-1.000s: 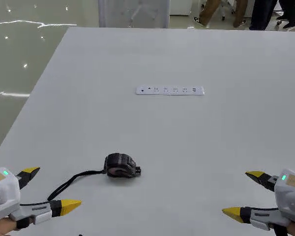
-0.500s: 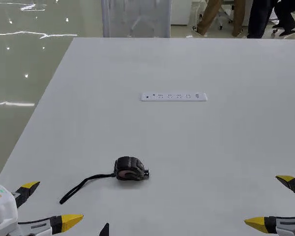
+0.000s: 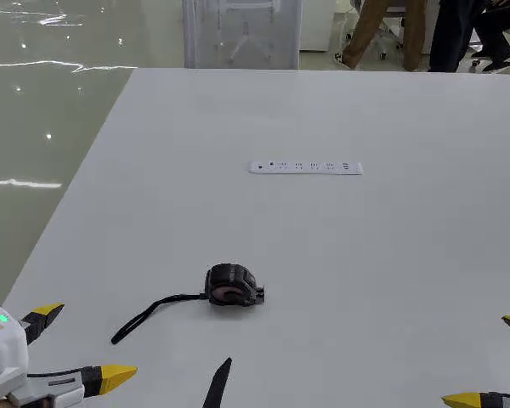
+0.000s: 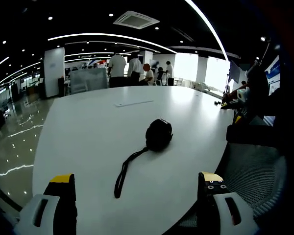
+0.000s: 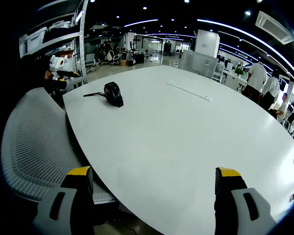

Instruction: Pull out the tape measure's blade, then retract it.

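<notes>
— What is counted on the tabletop (image 3: 382, 255)?

— One tape measure (image 3: 232, 286), one dark strap (image 3: 153, 313) attached to it and one white power strip (image 3: 306, 167) are counted. Two claws are held at the near edge: the left claw (image 3: 81, 342) at the near left corner and the right claw (image 3: 490, 359) at the near right.

— How are the claws set?

— Both are spread wide and nothing is pinched. In each gripper view, bare tabletop is seen between the yellow tips.

— Where is the tape measure found?

— It is laid left of centre, toward the near edge. It is placed ahead and to the right of the left claw, well apart from both claws. The strap is run flat from its left side toward the near left. The power strip is set well beyond it, around the middle of the tabletop.

— What room is given for moving?

— Open white surface is seen on every side of the tape measure, widest to the right and on the far side. The left edge is bordered by glossy floor. Past the far edge, a pale chair (image 3: 242, 30) and the legs of people (image 3: 382, 30) are seen.

— What is cut off or hard to make out?

— In the head view the right claw is cut by the frame, so little more than its two yellow tips is shown. A dark pointed shape (image 3: 219, 387) at the bottom edge cannot be identified. The blade's end on the tape measure is too small to be judged. A mesh chair (image 5: 34, 132) is seen beside the near edge, partly cut off.
</notes>
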